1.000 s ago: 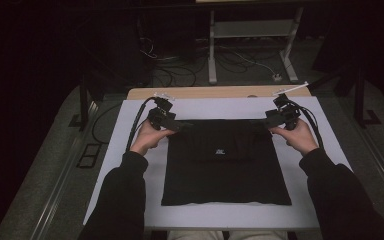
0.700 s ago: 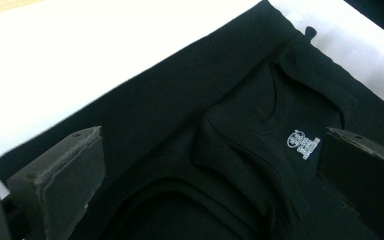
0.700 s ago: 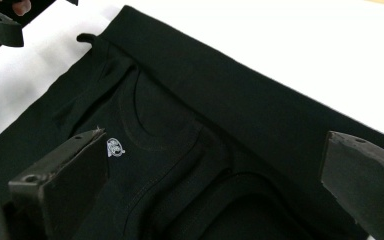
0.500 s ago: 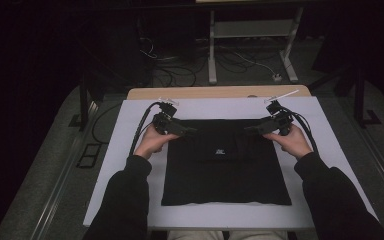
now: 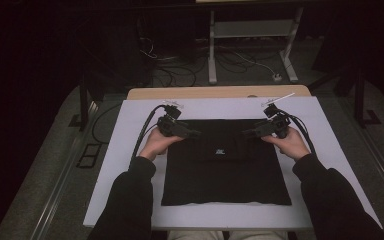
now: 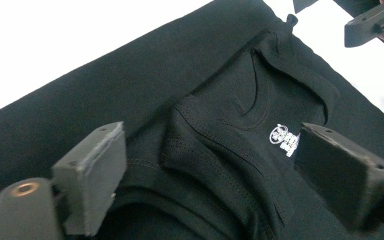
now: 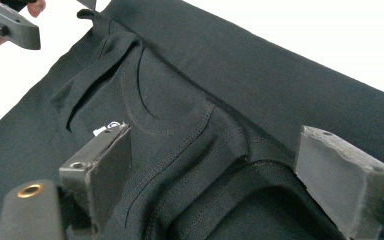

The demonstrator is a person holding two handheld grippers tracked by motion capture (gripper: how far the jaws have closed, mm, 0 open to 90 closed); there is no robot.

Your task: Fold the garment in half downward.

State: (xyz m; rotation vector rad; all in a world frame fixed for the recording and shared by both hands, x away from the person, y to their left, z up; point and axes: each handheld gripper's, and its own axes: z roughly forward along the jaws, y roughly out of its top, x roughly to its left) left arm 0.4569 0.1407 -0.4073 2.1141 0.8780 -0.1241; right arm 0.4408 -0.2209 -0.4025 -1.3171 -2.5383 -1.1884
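A black garment (image 5: pixel 225 170) lies folded flat on the white sheet (image 5: pixel 130 150) that covers the table, in the middle of it and a little toward the 6 o'clock side. In the high view the left gripper (image 5: pixel 192 133) is at the garment's 10 o'clock corner and the right gripper (image 5: pixel 250 133) at its 2 o'clock corner, and both point inward over the top edge. This view shows the whole outline of the cloth and the two hands, but only a small pale mark (image 5: pixel 220 151) near the centre.

The left gripper view (image 6: pixel 215 185) shows the seams and the folded layers from close by. A white printed logo (image 6: pixel 285 139) sits at 3 o'clock, partly behind the jaw; I cannot read its letters. The other gripper is at the upper right corner.

The right gripper view (image 7: pixel 220 180) shows a curved seam and a thick rolled fold between its jaws, with a small white tag (image 7: pixel 105 129) at 9 o'clock, too small to read.

Both grippers stand wide, and their jaws have just been closing a little. Cloth lies between the pads, but the pads do not press on it.
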